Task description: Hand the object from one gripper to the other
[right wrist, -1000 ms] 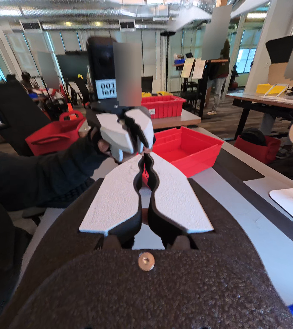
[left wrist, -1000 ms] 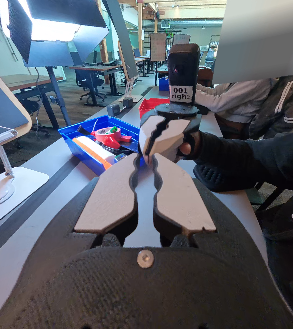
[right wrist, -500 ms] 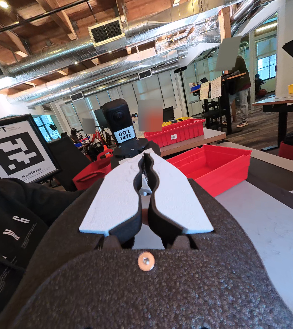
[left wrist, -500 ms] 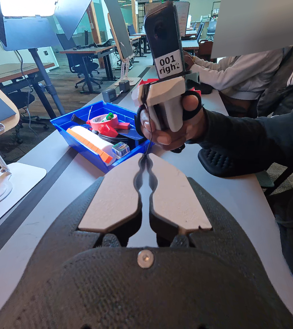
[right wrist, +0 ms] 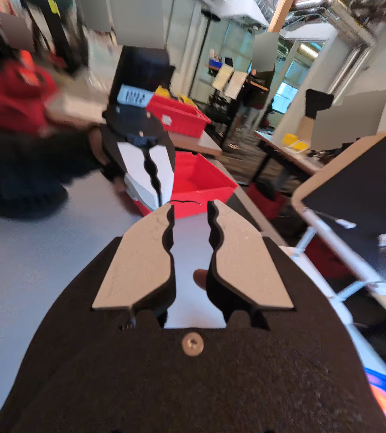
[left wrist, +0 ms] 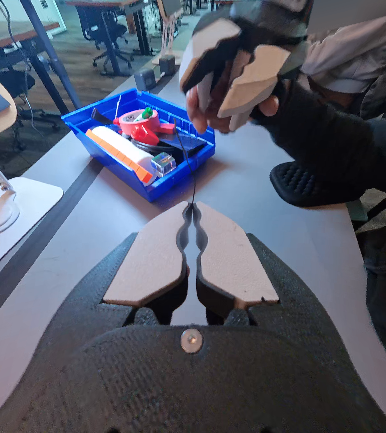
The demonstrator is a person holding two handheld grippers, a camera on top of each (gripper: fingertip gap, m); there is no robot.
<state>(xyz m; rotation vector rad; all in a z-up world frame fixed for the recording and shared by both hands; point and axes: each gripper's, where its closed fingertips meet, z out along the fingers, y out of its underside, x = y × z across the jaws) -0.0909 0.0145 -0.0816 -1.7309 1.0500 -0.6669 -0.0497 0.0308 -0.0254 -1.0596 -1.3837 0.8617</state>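
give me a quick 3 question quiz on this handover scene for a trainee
1. True or false: the left hand-held gripper is shut on the thin black wire.
2. Which colour bin holds the roll of red tape? A) red B) blue C) yellow
3. Fill in: the right hand-held gripper stands ____.

Key
1. True; the wire rises from its closed tips.
2. B, the blue bin.
3. Open; its fingers stand apart with nothing between them.
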